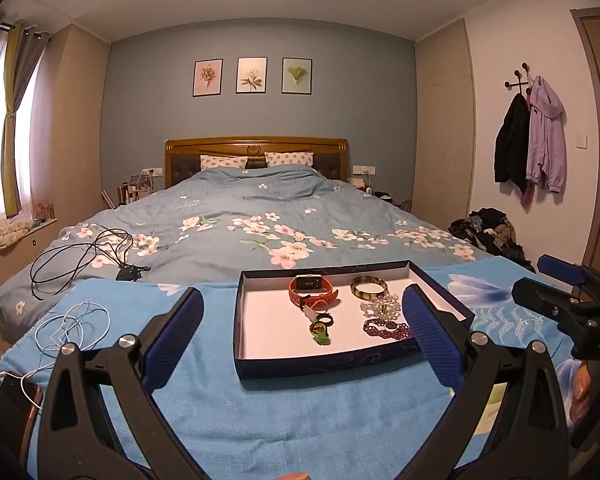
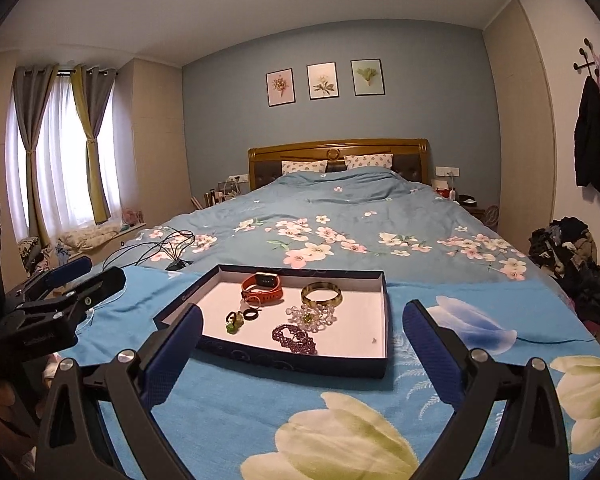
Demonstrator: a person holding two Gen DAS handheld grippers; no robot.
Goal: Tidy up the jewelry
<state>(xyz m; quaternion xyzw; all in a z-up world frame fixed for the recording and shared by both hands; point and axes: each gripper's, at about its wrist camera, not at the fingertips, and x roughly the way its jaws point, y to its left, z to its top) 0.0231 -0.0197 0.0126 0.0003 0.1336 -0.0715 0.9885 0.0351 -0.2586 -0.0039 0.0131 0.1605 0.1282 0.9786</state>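
Left wrist: left gripper (image 1: pixel 302 322) spread wide, empty, tray (image 1: pixel 256 356) on blue cloth (image 1: pixel 300 412) just ahead between its fingers, watch (image 1: pixel 312 290), bangle (image 1: pixel 369 286), beads (image 1: pixel 386 329) inside; right wrist: right gripper (image 2: pixel 302 326) gaping, empty, tray (image 2: pixel 296 364) ahead, slightly left.
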